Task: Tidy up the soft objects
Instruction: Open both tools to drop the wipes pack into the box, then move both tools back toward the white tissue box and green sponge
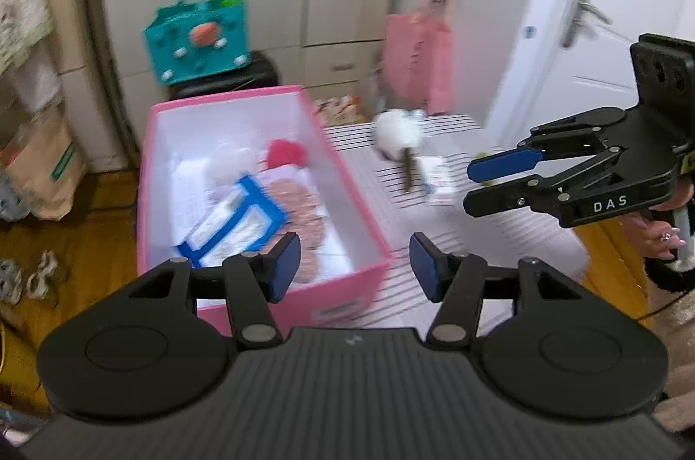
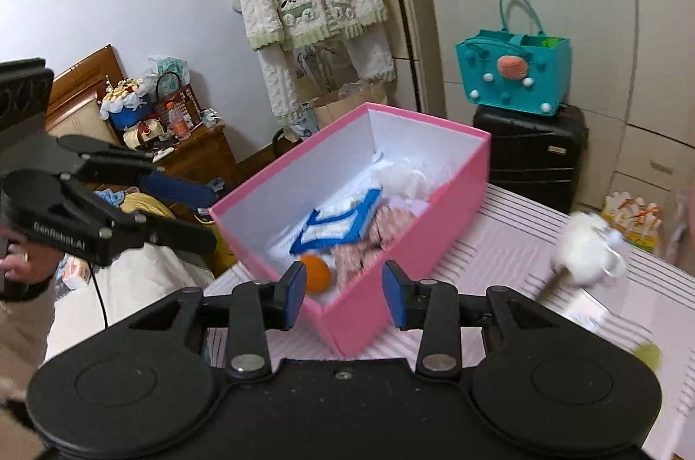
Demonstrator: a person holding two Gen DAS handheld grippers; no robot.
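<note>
Both claws, left gripper [image 1: 354,264] and right gripper [image 2: 341,295], hover part-open and empty above the pink box [image 2: 434,230] at the table's corner; soft items lie gathered inside.

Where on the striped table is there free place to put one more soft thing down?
The striped table is bare between the pink cardboard box and the fluffy white plush toy. It is crowded beyond the toy, by small packets. Inside the box, only the far end looks free.
</note>
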